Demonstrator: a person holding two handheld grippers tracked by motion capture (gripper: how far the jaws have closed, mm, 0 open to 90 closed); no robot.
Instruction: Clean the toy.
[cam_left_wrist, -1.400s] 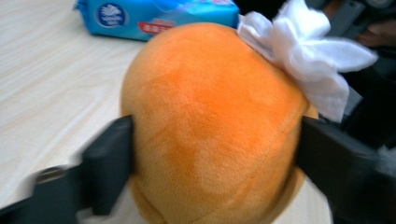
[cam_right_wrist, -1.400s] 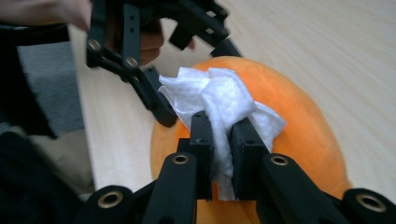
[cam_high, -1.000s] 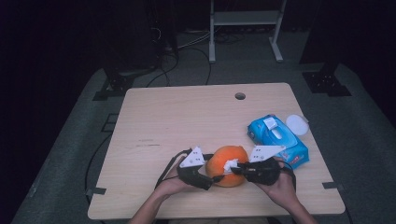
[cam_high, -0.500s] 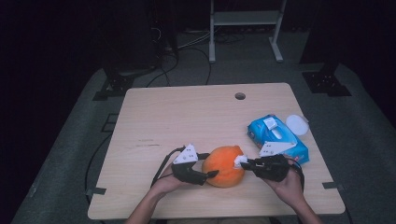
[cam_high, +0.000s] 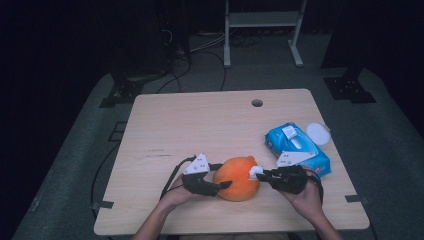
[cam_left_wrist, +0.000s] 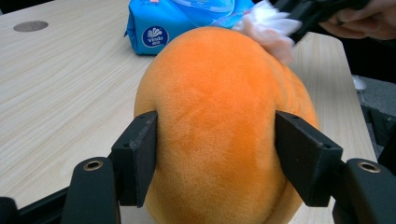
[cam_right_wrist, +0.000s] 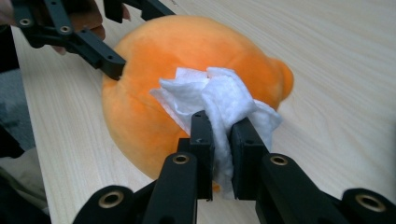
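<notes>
An orange plush toy (cam_high: 236, 177) lies near the table's front edge. My left gripper (cam_high: 218, 176) comes at it from the left. Its jaws have just been closing with the plush (cam_left_wrist: 219, 116) between them, and both pads now press into its sides, so my left gripper (cam_left_wrist: 215, 140) is shut on it. My right gripper (cam_high: 257, 173) comes from the right, shut on a crumpled white wipe (cam_right_wrist: 219, 93). The wipe (cam_high: 254, 171) rests against the plush's upper right side (cam_right_wrist: 187, 51). In the right gripper view my own jaws (cam_right_wrist: 220, 126) pinch the wipe's lower part.
A blue pack of wipes (cam_high: 297, 150) lies right of the plush, just behind my right hand, with a round white lid (cam_high: 318, 133) beside it. The wooden table (cam_high: 200, 125) has a cable hole (cam_high: 257, 103) near its far edge. A metal stand is on the floor beyond.
The left gripper's jaws have drawn in onto the plush's sides. The right gripper with the wipe has shifted a little to the right across the plush.
</notes>
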